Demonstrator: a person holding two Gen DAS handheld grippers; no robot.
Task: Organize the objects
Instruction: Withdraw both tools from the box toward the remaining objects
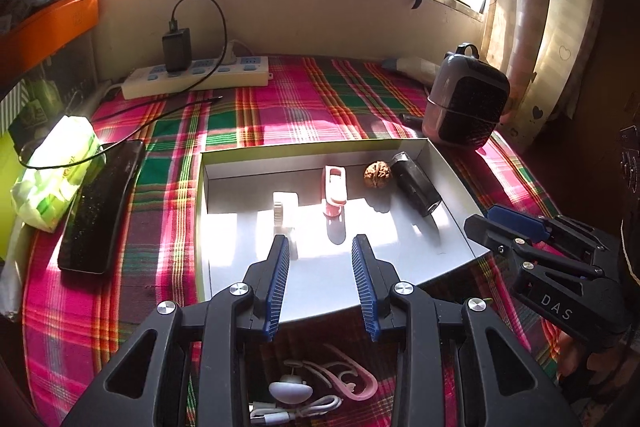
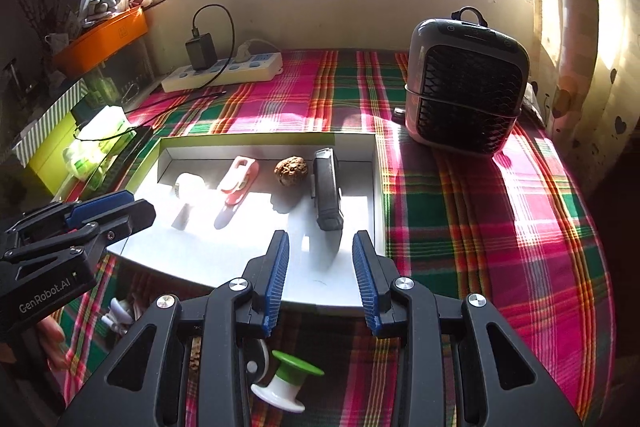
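A shallow white box (image 1: 404,259) (image 2: 224,259) lies on the plaid cloth. In it are a white clip (image 1: 285,211) (image 2: 188,185), a pink clip (image 1: 334,191) (image 2: 239,183), a walnut (image 1: 377,175) (image 2: 291,169) and a black cylinder (image 1: 416,189) (image 2: 327,193). My left gripper (image 1: 322,251) is open and empty over the box's near edge. My right gripper (image 2: 320,247) is open and empty above the box's near right part. Under the left gripper lie a white cable (image 1: 294,407), a white hook (image 1: 290,389) and a pink clip (image 1: 352,379). A green-and-white spool (image 2: 286,385) lies under the right gripper.
A small heater (image 1: 466,99) (image 2: 466,85) stands at the right. A power strip (image 1: 196,77) (image 2: 224,71) with a charger is at the back. A black phone (image 1: 100,203) and a tissue pack (image 1: 56,167) lie at the left.
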